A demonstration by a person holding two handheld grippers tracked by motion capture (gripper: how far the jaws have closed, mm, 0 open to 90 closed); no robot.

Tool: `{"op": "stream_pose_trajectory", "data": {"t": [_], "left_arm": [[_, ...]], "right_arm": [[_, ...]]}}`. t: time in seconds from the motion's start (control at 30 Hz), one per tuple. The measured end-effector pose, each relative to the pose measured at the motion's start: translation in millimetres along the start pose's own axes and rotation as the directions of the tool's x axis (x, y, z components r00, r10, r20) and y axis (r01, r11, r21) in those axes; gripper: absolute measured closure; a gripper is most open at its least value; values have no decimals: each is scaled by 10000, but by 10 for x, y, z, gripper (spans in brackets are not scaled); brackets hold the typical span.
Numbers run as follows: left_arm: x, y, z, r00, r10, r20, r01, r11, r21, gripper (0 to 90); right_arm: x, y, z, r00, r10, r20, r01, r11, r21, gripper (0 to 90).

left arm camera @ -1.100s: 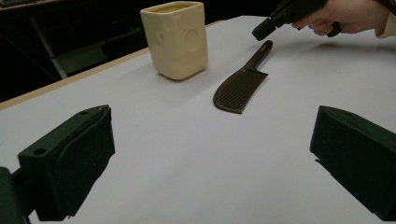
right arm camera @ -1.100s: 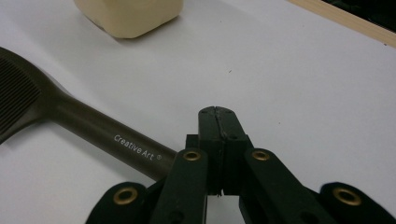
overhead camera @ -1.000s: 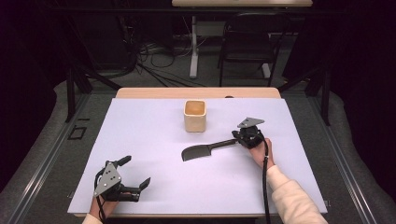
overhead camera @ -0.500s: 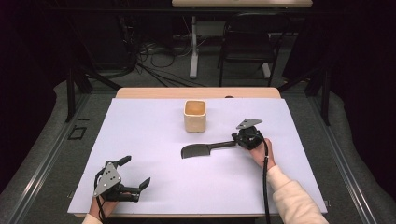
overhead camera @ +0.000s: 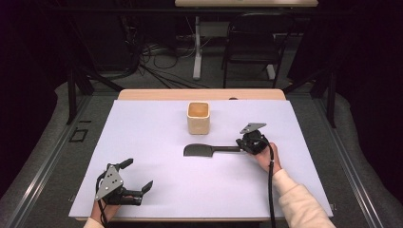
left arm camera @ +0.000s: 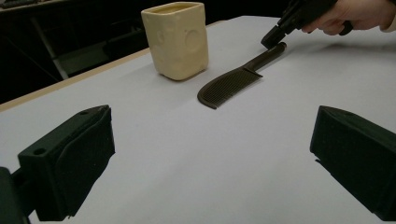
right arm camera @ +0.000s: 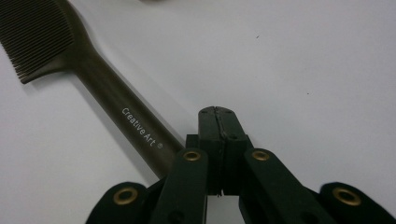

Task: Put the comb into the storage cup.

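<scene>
One dark comb (overhead camera: 205, 150) and one cream cup (overhead camera: 198, 117) sit on the white table (overhead camera: 142, 133). The comb lies flat just in front of the cup, teeth end pointing left. The right gripper (overhead camera: 248, 144) has its jaws pressed together on nothing, their tips just beside the end of the comb's handle. The left gripper (overhead camera: 136, 179), well apart near the table's front edge, has its jaws spread wide and empty.
</scene>
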State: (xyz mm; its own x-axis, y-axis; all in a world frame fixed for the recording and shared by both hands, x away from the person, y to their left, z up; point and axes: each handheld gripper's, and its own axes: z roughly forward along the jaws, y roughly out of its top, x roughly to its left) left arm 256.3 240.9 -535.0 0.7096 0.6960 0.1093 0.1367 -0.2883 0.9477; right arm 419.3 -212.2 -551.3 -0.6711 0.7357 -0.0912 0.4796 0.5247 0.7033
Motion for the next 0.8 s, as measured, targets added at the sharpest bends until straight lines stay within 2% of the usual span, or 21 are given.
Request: {"op": "stream_pose_trajectory", "data": {"t": [0.37, 0.53, 0.8], "left_arm": [[2, 2, -4, 10000, -2, -12, 2, 10000, -25, 0], [6, 3, -7, 10000, 11, -15, -11, 10000, -39, 0], [5, 4, -8, 10000, 11, -27, -11, 10000, -52, 0]], "right_arm": [[41, -11, -30, 9998, 45, -172, -41, 9997, 224, 900], [48, -18, -61, 9997, -34, -262, 39, 9998, 189, 900], [87, -22, -68, 9990, -179, -413, 197, 9989, 434, 900]]}}
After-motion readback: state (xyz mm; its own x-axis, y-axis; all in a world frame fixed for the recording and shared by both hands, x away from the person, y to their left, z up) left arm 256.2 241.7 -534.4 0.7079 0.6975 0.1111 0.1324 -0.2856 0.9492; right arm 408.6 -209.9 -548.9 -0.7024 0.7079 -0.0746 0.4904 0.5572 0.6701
